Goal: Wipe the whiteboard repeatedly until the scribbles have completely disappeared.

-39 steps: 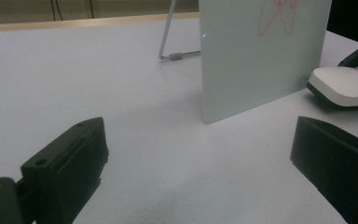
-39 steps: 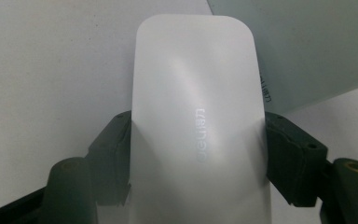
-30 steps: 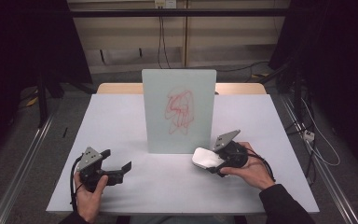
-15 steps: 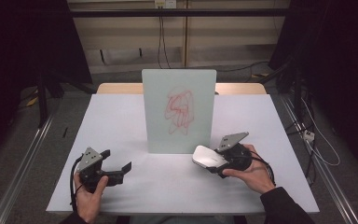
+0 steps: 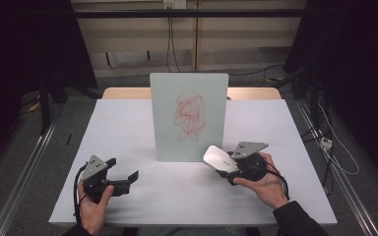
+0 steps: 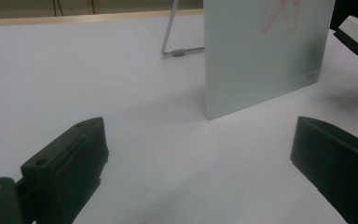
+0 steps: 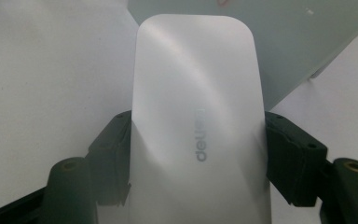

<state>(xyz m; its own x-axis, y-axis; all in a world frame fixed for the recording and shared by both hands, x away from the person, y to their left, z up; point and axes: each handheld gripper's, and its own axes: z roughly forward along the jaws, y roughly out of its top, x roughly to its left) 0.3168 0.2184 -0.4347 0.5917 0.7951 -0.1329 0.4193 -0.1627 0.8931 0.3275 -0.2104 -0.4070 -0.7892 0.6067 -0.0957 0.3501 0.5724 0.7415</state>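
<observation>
While clamped, eraser (image 7: 198,121) btwn right hand-held gripper (image 7: 198,154) jaws.

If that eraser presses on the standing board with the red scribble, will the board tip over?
Possibly. The board stands upright on its bottom edge, propped only by a thin wire stand behind, so a firm push might slide or tip it. It looks rigid, so it is unlikely to flex.

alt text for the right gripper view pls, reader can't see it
The right hand-held gripper clamps a white eraser by its long sides, "deli" printed on its top. Past its far end stands the pale upright board on the white table.
</observation>
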